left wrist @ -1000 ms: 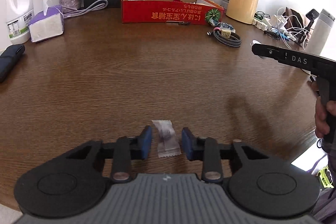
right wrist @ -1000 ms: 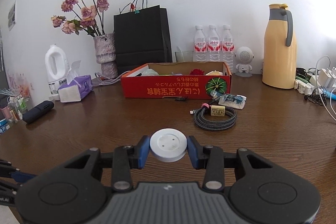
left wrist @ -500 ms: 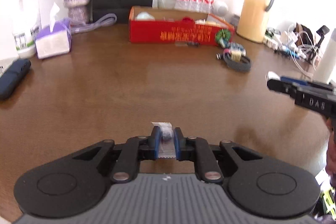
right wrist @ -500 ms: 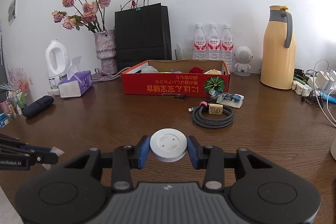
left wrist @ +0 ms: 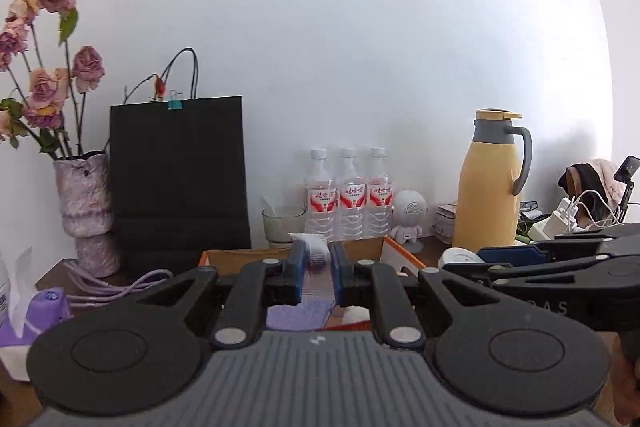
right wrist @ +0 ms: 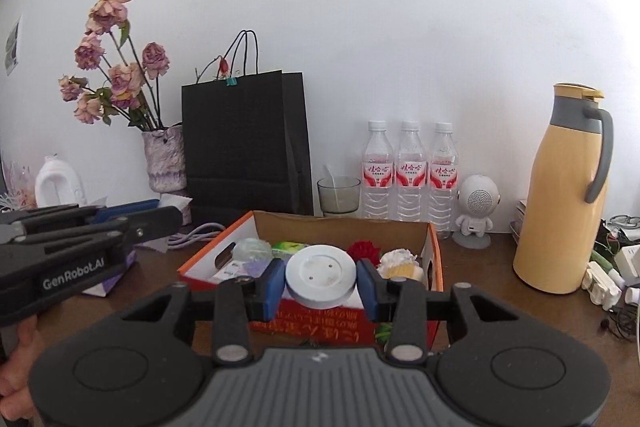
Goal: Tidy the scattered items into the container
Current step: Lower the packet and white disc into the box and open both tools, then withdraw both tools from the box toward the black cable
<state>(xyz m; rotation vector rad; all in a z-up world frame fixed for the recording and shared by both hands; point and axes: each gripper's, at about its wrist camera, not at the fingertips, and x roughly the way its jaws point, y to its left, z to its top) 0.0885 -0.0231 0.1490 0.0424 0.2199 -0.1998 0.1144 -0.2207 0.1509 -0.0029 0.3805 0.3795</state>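
My left gripper (left wrist: 317,261) is shut on a small clear wrapped candy (left wrist: 316,251), held up over the open red cardboard box (left wrist: 400,259). My right gripper (right wrist: 321,281) is shut on a round white disc (right wrist: 321,277), raised just above the near wall of the same red box (right wrist: 434,259). Inside the box lie a clear ball, a green pack, a red flower and a white-yellow item. The right gripper shows at the right of the left wrist view with the disc (left wrist: 458,258), and the left gripper (right wrist: 132,223) reaches in at the left of the right wrist view.
Behind the box stand a black paper bag (right wrist: 248,143), a glass cup (right wrist: 339,195), three water bottles (right wrist: 410,171), a small white speaker figure (right wrist: 478,211) and a yellow thermos jug (right wrist: 564,195). A flower vase (right wrist: 164,159) and tissue pack (left wrist: 36,315) are left; chargers and cables right.
Both grippers rose off the table and moved forward to the red box. The left gripper closed on the candy and carried it up; the right kept its grip on the disc.
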